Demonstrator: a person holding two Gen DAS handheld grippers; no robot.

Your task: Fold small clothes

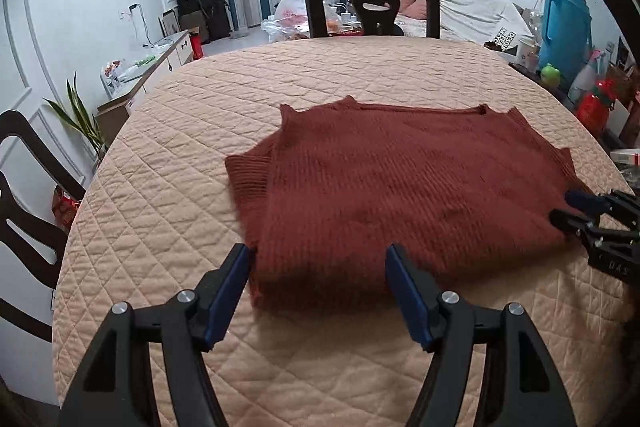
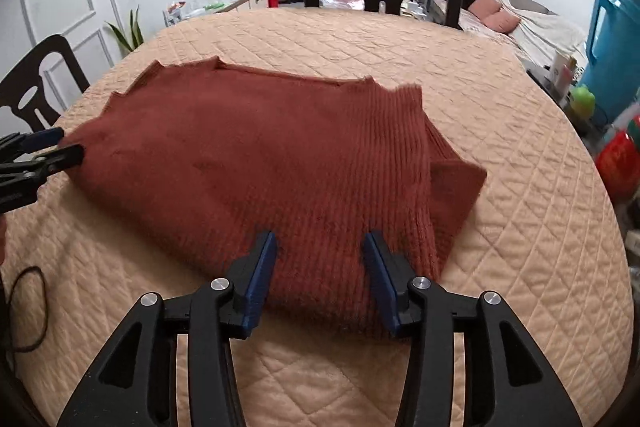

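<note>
A small rust-red knitted sweater [image 1: 392, 183] lies flat on the quilted peach table cover [image 1: 320, 75], sleeves folded in, neckline toward the far side. It also shows in the right wrist view [image 2: 256, 155]. My left gripper [image 1: 320, 259] is open, its blue-padded fingers straddling the sweater's near left hem. My right gripper [image 2: 320, 247] is open over the near right hem. The right gripper [image 1: 568, 211] shows at the right edge of the left wrist view, and the left gripper [image 2: 64, 147] at the left edge of the right wrist view, both at the sweater's edge.
A black chair [image 1: 372, 3] stands at the far side and another [image 1: 24, 211] at the left. A blue thermos jug [image 1: 564, 23], a green toy and red items crowd the right edge. A black cable [image 2: 28, 307] lies near left.
</note>
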